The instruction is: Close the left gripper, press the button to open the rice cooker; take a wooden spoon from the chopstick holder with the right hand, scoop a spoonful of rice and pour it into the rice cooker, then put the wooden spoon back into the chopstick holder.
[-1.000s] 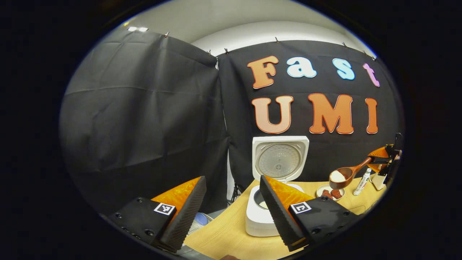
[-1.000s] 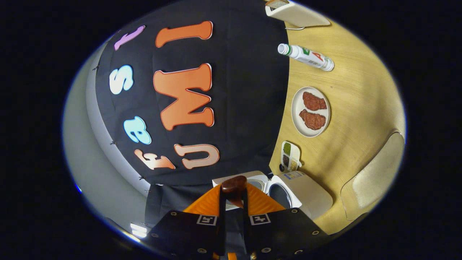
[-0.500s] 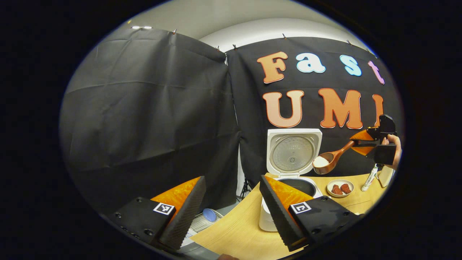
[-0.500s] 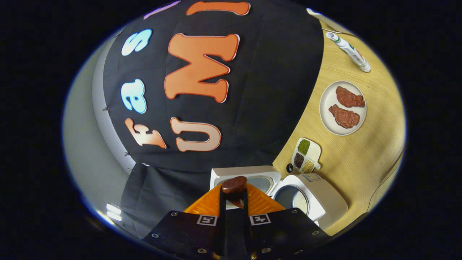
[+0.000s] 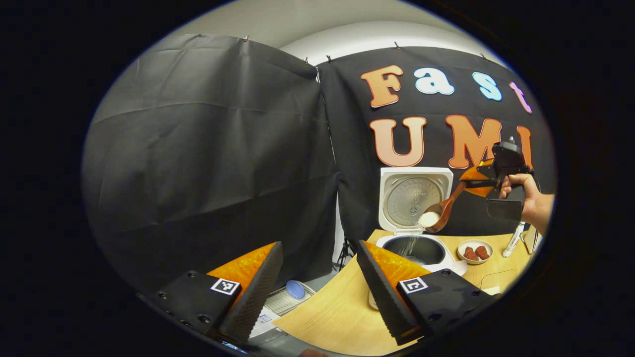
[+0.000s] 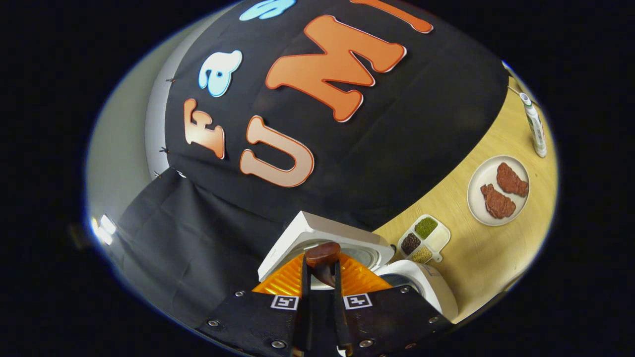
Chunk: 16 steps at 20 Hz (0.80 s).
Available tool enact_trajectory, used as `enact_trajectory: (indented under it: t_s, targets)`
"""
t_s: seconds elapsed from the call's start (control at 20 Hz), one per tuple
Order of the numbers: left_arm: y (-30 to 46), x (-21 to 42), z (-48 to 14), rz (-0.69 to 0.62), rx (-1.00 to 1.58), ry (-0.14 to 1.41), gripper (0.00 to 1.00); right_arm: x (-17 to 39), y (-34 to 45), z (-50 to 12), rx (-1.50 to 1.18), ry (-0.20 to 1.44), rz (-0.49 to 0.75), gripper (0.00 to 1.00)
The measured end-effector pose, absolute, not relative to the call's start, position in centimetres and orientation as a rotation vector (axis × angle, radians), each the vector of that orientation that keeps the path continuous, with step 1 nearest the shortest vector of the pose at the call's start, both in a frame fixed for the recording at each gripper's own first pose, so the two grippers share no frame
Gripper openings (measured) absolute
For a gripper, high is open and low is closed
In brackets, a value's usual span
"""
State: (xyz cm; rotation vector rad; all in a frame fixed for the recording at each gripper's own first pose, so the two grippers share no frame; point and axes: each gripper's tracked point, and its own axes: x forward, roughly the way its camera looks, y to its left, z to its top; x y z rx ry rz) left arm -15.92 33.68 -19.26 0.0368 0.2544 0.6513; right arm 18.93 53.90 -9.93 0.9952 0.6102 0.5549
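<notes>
The white rice cooker stands open on the wooden table, its lid upright. In the left gripper view the wooden spoon tilts over the pot and rice falls from its bowl into the cooker. The right gripper, held by a hand, is shut on the spoon's handle. In the right gripper view the spoon handle sits pinched between the right gripper fingers, above the cooker lid. My left gripper is open, held back left of the cooker with nothing between its fingers.
A plate with two brown meat pieces, a small divided dish of grains and a lying bottle sit on the table right of the cooker. A tray with a blue item lies below the table's left edge.
The right gripper carried the loaded spoon leftward to the cooker and tipped it; rice now pours into the pot. The left gripper drew back slightly and stayed open.
</notes>
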Motion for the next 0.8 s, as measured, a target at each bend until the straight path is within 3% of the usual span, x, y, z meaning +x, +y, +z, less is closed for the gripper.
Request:
enact_trajectory:
  t_s: [0.45, 0.8]
  targets:
    - [34.5, -15.5, -20.4, 0.638, 0.029, 0.276, 1.0, 19.4, 54.8, -9.7, 0.751, 0.502, 0.559, 0.18]
    - [34.0, -14.4, -21.1, 0.616, 0.028, 0.289, 0.99, 18.0, 55.6, -7.9, 0.578, 0.403, 0.636, 0.18]
